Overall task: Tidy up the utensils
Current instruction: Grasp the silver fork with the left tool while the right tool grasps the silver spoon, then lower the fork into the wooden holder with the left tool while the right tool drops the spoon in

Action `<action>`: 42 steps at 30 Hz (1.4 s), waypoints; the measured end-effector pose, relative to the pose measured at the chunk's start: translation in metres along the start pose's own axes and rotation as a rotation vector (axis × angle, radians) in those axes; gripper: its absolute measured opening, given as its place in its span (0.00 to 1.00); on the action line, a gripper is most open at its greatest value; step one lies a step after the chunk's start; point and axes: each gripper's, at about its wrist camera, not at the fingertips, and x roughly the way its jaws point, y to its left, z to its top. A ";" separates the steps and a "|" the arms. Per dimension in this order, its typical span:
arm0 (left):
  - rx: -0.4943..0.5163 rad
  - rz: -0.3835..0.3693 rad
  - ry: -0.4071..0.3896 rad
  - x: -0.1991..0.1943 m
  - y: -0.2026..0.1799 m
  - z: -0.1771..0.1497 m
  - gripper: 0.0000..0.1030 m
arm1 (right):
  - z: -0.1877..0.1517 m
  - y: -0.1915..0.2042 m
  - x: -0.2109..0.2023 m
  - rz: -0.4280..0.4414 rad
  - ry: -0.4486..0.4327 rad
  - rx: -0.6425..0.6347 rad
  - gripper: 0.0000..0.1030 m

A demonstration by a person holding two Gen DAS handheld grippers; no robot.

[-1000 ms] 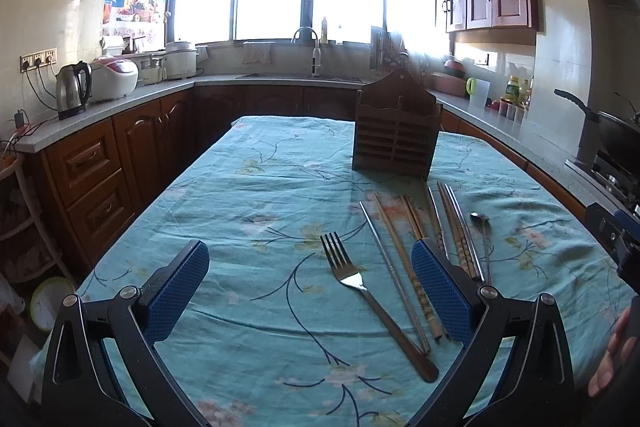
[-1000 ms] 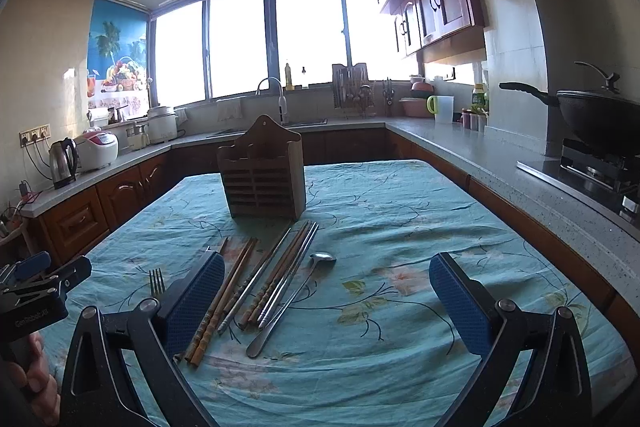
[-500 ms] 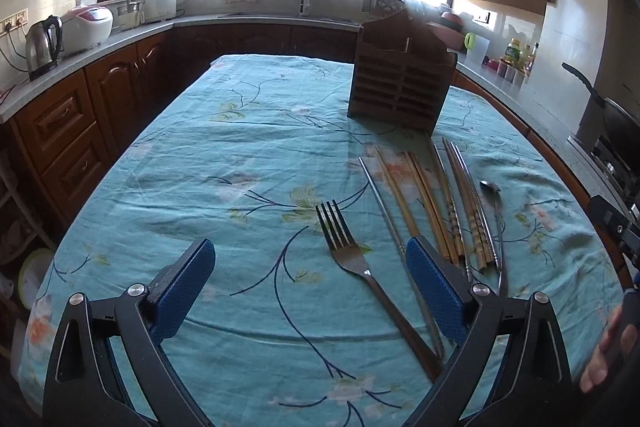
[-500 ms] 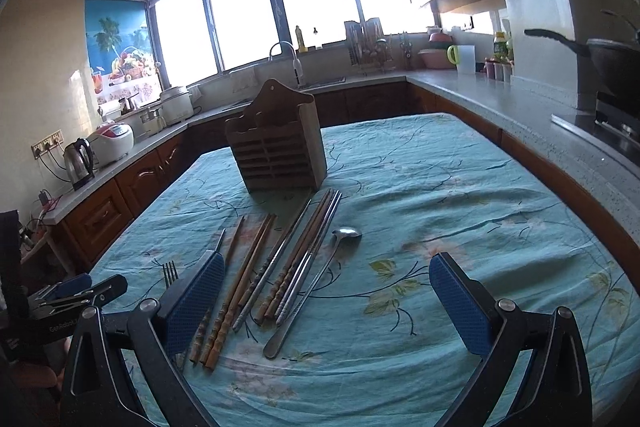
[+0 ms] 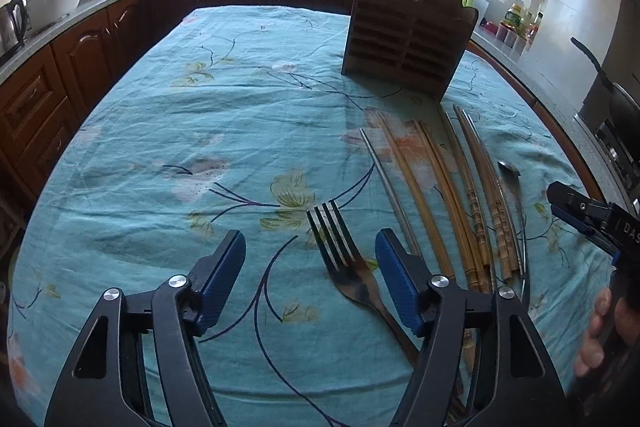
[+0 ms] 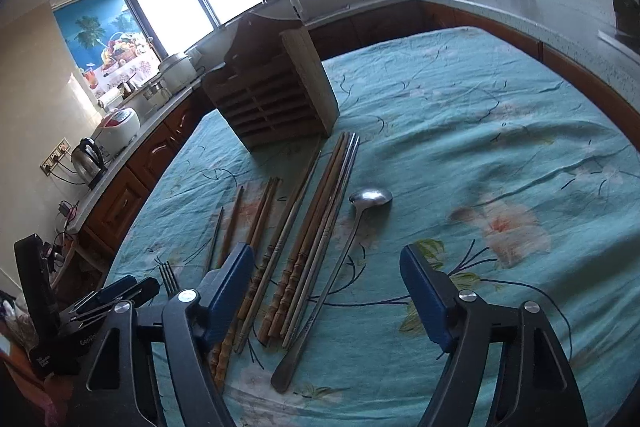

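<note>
Above the fork, both hand-held grippers are closing, gripping nothing.

Both grippers tilt down toward the table. The left gripper has its jaws closing, blue pads apart, nothing pressed between them. The right gripper is closing too, pads still apart. A hand holds the right gripper, fingers curled round its handle.
</note>
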 end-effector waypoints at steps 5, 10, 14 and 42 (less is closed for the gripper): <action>-0.015 -0.028 0.033 0.009 0.004 0.003 0.41 | 0.010 -0.013 0.025 0.009 0.075 0.062 0.59; -0.015 -0.116 0.061 0.016 0.006 0.012 0.14 | 0.022 -0.022 0.041 0.064 0.117 0.112 0.54; 0.006 -0.141 0.056 0.016 0.002 0.015 0.07 | 0.028 -0.030 0.054 0.114 0.156 0.155 0.24; 0.022 -0.170 -0.225 -0.062 -0.001 0.090 0.01 | 0.077 0.023 -0.033 0.159 -0.139 -0.033 0.02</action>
